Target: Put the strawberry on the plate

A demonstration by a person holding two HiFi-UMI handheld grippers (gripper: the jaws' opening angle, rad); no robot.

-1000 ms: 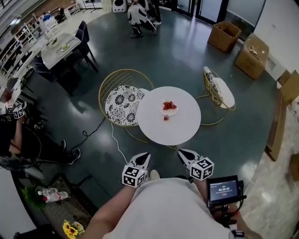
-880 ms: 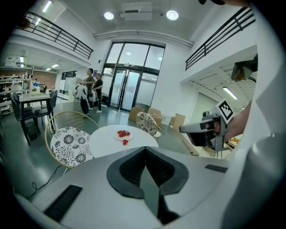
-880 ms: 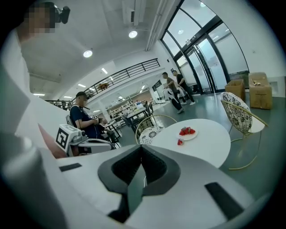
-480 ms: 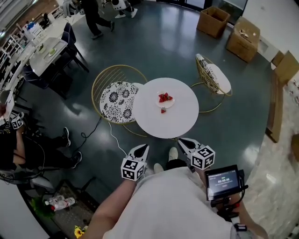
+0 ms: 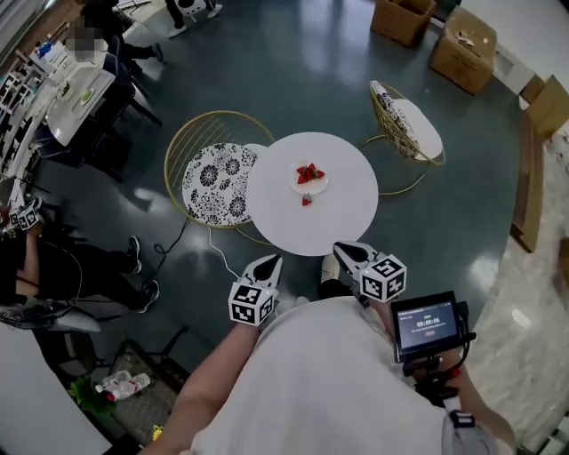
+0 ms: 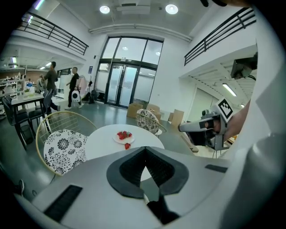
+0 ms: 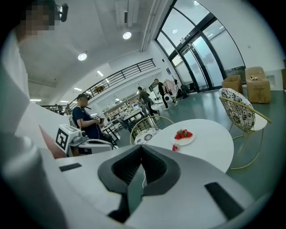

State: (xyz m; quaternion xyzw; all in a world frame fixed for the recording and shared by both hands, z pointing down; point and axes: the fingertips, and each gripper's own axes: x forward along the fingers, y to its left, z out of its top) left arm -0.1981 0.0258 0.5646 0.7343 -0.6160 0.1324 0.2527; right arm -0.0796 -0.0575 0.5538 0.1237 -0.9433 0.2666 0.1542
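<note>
My left gripper (image 5: pixel 272 261) and right gripper (image 5: pixel 341 251) are both clenched, empty. Loose strawberry (image 5: pixel 306 201) sits just beside the plate (image 5: pixel 318 186), at its 6 o'clock.

Bright, even light from ceiling lamps (image 6: pixel 171 8); fisheye bending toward the edges.

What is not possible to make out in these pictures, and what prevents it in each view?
- Strawberries on the plate: too small in all views to count.
- Loose strawberry: too small to tell whether it touches the plate's rim.
- Table: near edge hidden behind the left gripper in the left gripper view.
- Cardboard box: cut off by the head view's top edge.
- Screen: text too small, head view.
</note>
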